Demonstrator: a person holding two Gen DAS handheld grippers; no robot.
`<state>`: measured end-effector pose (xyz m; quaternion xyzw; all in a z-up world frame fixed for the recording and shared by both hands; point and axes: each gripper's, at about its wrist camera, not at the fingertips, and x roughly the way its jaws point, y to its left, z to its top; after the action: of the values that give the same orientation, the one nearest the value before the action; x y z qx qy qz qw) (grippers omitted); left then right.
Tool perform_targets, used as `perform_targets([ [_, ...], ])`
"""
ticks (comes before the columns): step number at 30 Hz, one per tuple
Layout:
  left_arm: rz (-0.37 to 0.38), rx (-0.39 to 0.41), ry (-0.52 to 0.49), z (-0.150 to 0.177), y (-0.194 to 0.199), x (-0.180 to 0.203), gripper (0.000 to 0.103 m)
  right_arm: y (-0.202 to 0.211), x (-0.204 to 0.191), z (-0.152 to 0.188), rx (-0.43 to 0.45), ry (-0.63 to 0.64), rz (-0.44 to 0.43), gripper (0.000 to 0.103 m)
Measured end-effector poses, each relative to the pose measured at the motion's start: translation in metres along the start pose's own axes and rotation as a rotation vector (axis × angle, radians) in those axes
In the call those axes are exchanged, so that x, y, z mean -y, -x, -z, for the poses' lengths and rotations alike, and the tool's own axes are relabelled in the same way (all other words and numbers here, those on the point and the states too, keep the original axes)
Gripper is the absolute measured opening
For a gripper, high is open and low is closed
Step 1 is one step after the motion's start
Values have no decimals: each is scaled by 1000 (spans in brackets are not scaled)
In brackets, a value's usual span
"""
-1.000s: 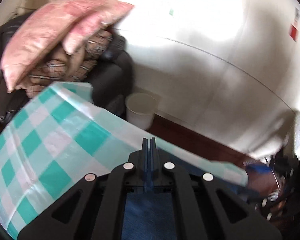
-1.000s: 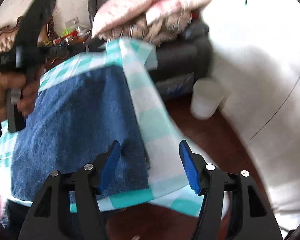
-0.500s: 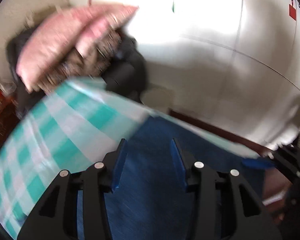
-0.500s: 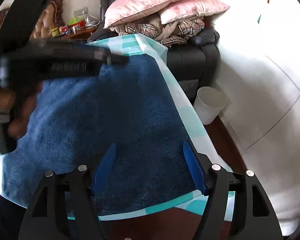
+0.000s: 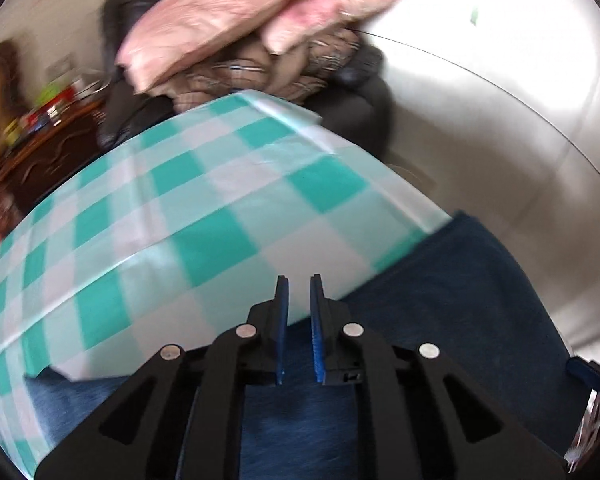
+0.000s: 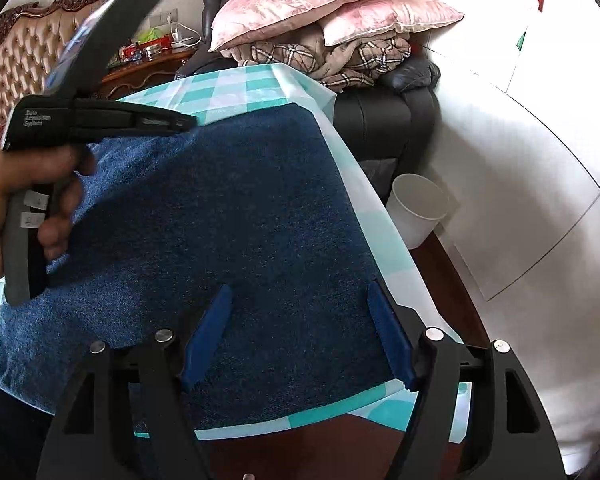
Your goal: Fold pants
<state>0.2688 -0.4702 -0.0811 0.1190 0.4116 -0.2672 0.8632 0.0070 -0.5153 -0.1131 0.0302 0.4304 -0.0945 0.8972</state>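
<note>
- Looking through the left wrist view: left gripper [image 5: 299, 292] hangs low over the far edge of the pants [image 5: 452, 300], a dark blue denim slab lying on the checked teal-and-white tabletop [image 5: 172, 208]; jaws stand a narrow slit apart and are closing; only bare cloth shows through the gap, no denim between them, so nothing pinched; view is smeared with blur
- Beyond the tabletop: pink pillows [image 5: 236, 12] piled on plaid bedding on a dark armchair; white wall to the right
- Turning to the right wrist view: right gripper [image 6: 296, 300] hovers over the near right part of the pants [image 6: 228, 208]; jaws spread wide, blue pads apart above the denim, nothing gripped; fabric lies as a flat, roughly rectangular panel covering most of the tabletop [image 6: 380, 216], its right edge running just inside the tabletop's rim
- Left gripper [image 6: 100, 120] seen from the side, in the person's hand [image 6: 16, 200], its tip over the pants' far left edge; cannot tell jaw state from this angle
- White bin [image 6: 420, 208] on the floor beside the tabletop
- Handling judgement: denim looks soft but weighty, thick where doubled; should drape, not hold shape, and grip well on the pads; best taken at the corners or folded edge, both ends lifted together, else the middle sags and drags
</note>
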Motion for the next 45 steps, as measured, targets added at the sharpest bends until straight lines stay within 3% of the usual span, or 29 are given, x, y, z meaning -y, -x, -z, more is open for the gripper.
perform_targets([
  [3,41,52,-2,9,31,3,16,-2,0,0,1,-2,1,68],
  [4,53,53,-11,13,36,7,23,-2,0,0,1,-2,3,68],
  [7,88,-6,-26,43,49,25,35,-2,-1,0,2,1,6,68],
  [9,68,-29,-49,72,63,37,40,-1,-1,1,1,1,7,68],
  [12,85,-68,-11,110,88,39,58,-1,-1,0,1,2,10,68],
  [13,100,-97,3,124,93,39,68,-1,-1,-1,1,2,11,68],
  [14,97,-106,3,136,100,41,70,-1,-1,-1,0,2,11,68],
  [19,31,-83,0,182,154,46,74,5,0,-1,-7,16,28,72],
  [21,8,-65,17,186,172,44,77,12,2,3,-13,10,94,85],
  [23,-62,-24,33,189,193,42,89,22,12,11,-25,-20,149,85],
  [26,-113,24,44,188,216,42,99,40,25,22,-35,-66,186,85],
  [34,-78,76,132,179,243,44,101,113,18,37,37,-78,181,85],
  [36,-107,79,134,179,247,47,101,124,14,38,49,-76,172,85],
  [45,-124,80,152,176,248,43,101,130,10,31,63,-69,169,85],
])
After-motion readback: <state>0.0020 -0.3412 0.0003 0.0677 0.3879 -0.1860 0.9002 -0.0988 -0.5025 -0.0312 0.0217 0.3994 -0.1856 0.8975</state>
